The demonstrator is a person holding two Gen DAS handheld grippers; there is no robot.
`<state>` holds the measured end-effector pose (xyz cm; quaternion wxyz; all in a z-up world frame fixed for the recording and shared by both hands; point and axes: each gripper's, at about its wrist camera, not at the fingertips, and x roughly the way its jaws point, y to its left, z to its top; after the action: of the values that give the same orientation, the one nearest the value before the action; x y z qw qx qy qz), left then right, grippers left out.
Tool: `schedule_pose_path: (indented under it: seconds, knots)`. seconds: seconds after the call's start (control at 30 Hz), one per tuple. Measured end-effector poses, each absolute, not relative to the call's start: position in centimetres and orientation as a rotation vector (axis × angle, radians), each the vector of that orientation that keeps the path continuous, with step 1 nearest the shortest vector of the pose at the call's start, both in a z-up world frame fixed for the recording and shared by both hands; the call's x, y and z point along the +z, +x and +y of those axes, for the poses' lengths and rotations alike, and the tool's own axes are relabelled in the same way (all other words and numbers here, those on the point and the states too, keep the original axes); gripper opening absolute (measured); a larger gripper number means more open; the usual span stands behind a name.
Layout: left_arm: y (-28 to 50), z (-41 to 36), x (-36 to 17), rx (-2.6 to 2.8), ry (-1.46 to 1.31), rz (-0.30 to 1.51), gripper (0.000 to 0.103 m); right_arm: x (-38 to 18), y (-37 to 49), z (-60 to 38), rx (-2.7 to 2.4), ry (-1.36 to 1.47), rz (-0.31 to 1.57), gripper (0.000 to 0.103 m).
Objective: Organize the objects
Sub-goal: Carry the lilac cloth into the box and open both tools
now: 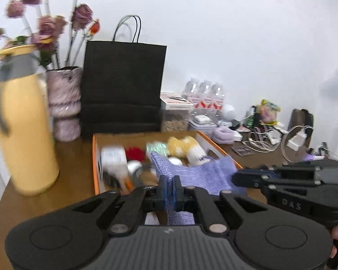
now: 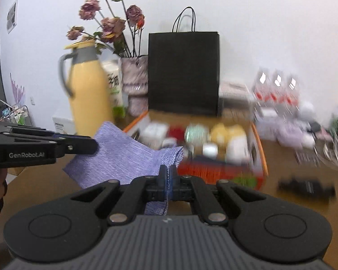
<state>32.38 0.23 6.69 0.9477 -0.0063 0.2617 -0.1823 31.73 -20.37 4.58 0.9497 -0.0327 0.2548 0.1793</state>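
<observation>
Both grippers clamp one purple knitted cloth above the brown table (image 1: 74,157).

Left gripper (image 1: 169,189) pinches the purple cloth (image 1: 198,175) at one edge; right gripper (image 2: 167,177) is clenched on the opposite edge, cloth spread between them. Beyond, toward 12 o'clock, the orange-rimmed box (image 1: 94,157) holds plush toys; black paper bag (image 1: 124,85) behind, yellow thermos (image 1: 24,123) at 10 o'clock.

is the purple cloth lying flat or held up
Held up: the purple knitted cloth hangs between the left gripper and right gripper, both shut on its edges.
</observation>
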Motion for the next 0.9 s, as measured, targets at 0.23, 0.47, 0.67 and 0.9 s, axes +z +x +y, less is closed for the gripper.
schedule_pose_path:
  seconds: [0.23, 0.47, 0.67, 0.9]
  knots:
    - [44.1, -0.6, 2.8, -0.217, 0.094, 0.661, 0.004, 1.5, 45.7, -16.1, 0.33, -0.172, 0.689, 0.002]
    - [46.4, 0.3, -1.3, -0.154, 0.137, 0.746, 0.027, -3.2, 49.1, -15.5, 0.328, -0.166, 0.814, 0.008]
    - [44.8, 0.8, 1.6, -0.14, 0.12, 0.696, 0.048, -0.4, 47.9, -16.9, 0.29, -0.149, 0.745, 0.05]
    - [39.4, 0.2, 4.8, -0.144, 0.107, 0.64, 0.06, 2.7, 42.5, -18.9, 0.296, -0.114, 0.7, 0.059]
